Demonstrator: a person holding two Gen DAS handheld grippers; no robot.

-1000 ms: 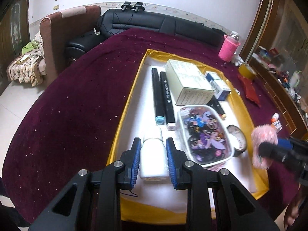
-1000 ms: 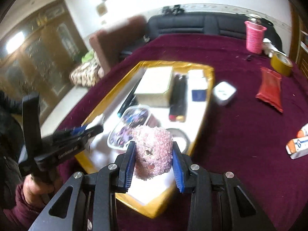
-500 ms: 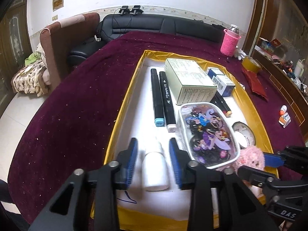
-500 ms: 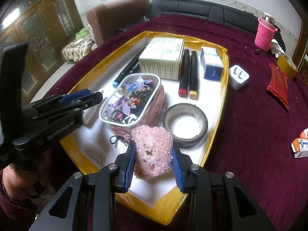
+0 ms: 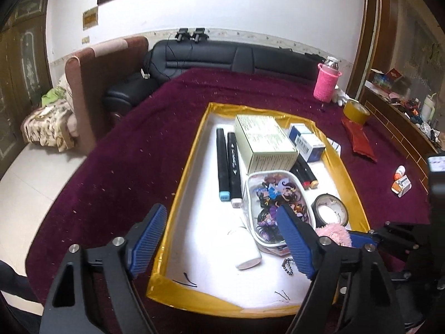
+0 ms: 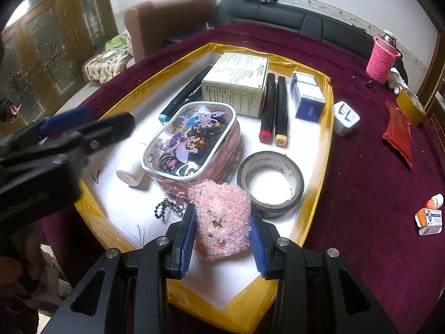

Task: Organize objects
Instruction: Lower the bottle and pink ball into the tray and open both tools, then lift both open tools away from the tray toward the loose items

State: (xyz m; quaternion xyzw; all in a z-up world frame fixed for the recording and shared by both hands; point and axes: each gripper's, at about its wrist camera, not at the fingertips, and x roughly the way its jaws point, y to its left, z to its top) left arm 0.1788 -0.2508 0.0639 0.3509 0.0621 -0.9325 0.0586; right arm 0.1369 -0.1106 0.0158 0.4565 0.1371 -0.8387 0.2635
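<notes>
On the yellow-rimmed tray (image 5: 185, 172), the left gripper (image 5: 219, 239), jaws opening, has released the white bottle (image 5: 244, 247) and lifted; the right gripper (image 6: 221, 232) still clamps the pink plush toy (image 6: 221, 220).

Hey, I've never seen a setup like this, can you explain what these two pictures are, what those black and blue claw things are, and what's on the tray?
There is no robot here. A person holds a two-finger gripper in each hand, and each carries a wide-angle camera looking forward along its fingers, so each picture is one gripper's view.

In the left wrist view, the left gripper is opening its fingers, which touch nothing; a small white bottle lies free on the yellow-edged tray.

In the right wrist view, the right gripper clamps a fluffy pink toy over the tray.

Also on the tray: markers, a green box, a blue box, a cartoon pouch and a tape roll.
</notes>
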